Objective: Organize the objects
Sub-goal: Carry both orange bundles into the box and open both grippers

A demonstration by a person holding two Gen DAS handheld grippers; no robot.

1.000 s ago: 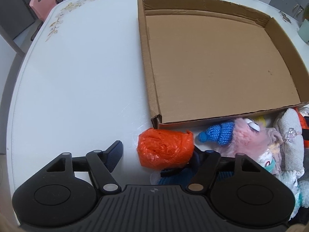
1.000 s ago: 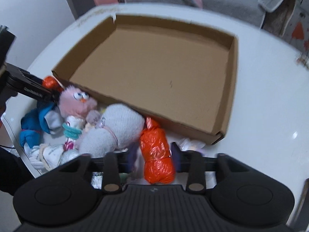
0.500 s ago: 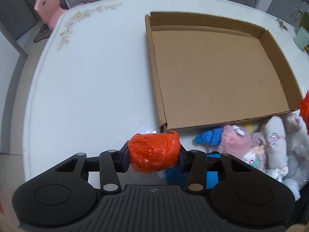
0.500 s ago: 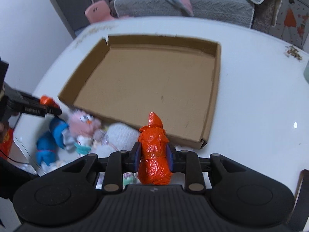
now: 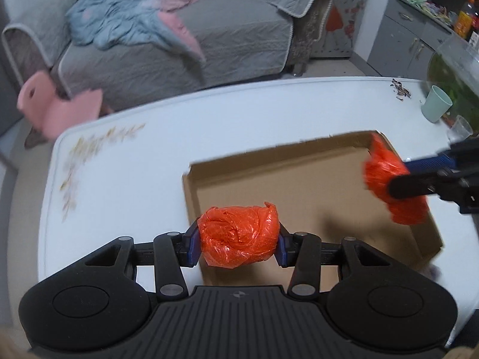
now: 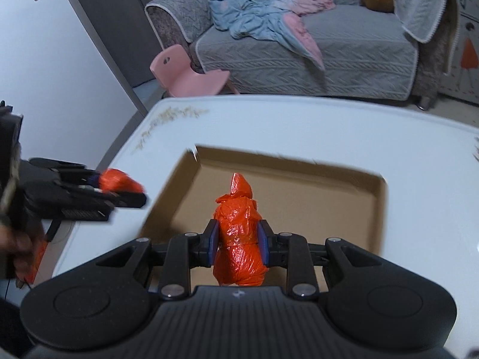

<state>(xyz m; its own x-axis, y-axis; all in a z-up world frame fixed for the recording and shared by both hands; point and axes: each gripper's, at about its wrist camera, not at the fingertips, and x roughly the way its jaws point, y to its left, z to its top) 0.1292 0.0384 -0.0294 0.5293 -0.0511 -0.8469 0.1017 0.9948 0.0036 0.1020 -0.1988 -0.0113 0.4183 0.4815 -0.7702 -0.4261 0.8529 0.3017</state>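
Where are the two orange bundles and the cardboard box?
Round orange bundle (image 5: 239, 236): left wrist view, its front.
Pointed orange bundle (image 6: 238, 233): right wrist view, its middle.
Cardboard box (image 5: 314, 179): left wrist view, bare floor.

2 orange plastic bundles (image 5: 238, 240) (image 5: 389, 184), 1 cardboard tray (image 5: 314, 179), 1 green cup (image 5: 436, 108), 1 pink chair (image 5: 57, 109), 1 sofa (image 5: 179, 48), 1 white table (image 5: 125, 179).
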